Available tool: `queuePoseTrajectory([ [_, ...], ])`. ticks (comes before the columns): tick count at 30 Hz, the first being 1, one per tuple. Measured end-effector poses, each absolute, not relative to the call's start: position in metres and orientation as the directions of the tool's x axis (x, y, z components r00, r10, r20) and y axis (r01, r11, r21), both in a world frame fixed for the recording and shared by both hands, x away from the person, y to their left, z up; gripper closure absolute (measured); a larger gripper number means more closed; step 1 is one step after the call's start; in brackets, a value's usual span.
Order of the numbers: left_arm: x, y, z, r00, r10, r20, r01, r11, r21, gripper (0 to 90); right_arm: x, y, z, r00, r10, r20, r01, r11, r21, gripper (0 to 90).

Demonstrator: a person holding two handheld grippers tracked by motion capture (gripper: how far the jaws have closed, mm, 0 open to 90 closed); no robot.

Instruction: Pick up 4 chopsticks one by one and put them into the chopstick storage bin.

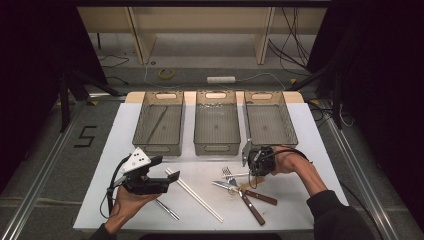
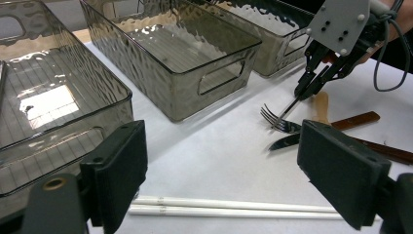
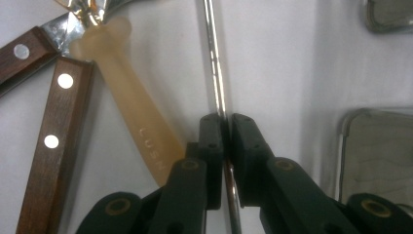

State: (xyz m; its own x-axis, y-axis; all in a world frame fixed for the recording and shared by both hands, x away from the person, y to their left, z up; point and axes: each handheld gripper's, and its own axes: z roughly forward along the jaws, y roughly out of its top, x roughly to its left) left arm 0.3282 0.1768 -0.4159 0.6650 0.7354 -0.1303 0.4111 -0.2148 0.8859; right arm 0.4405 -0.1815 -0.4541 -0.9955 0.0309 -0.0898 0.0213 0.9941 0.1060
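Right gripper (image 3: 223, 146) pinching the fork (image 2: 280, 119) by its handle, tines pointing away, left gripper (image 2: 224, 180) spread.

The metal fork (image 1: 231, 174) lies on the white table (image 1: 300, 130), tines pointing toward the person's left, in front of the middle of 3 clear bins (image 1: 216, 122). Its thin handle is pinched between the closed jaws of the right gripper (image 3: 224, 127). Just beside it lie 2 wood-handled knives (image 1: 252, 199) and a pale translucent utensil (image 3: 129, 102), their ends crossing. 2 white chopsticks (image 1: 197, 195) lie side by side, nearer the left gripper (image 2: 224, 180), whose jaws stand wide apart.
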Motion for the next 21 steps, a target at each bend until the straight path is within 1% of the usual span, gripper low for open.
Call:
queuePoseTrajectory([
  [5, 0.328, 0.176, -0.416, 0.665, 0.735, -0.131, 0.413, -0.215, 0.885, 18.2, 0.438, -0.182, -0.453, -0.995, -0.013, -0.102, -0.025, 0.993, 0.118, 86.7],
  [11, 0.329, 0.175, -0.417, 0.671, 0.730, -0.134, 0.418, -0.223, 0.881, 18.2, 0.435, -0.184, -0.448, -0.992, -0.011, -0.128, -0.028, 0.991, 0.133, 87.0],
  [21, 0.328, 0.166, -0.417, 0.698, 0.705, -0.125, 0.406, -0.247, 0.880, 18.2, 0.426, -0.182, -0.421, -0.982, -0.010, -0.188, -0.043, 0.984, 0.170, 87.1],
])
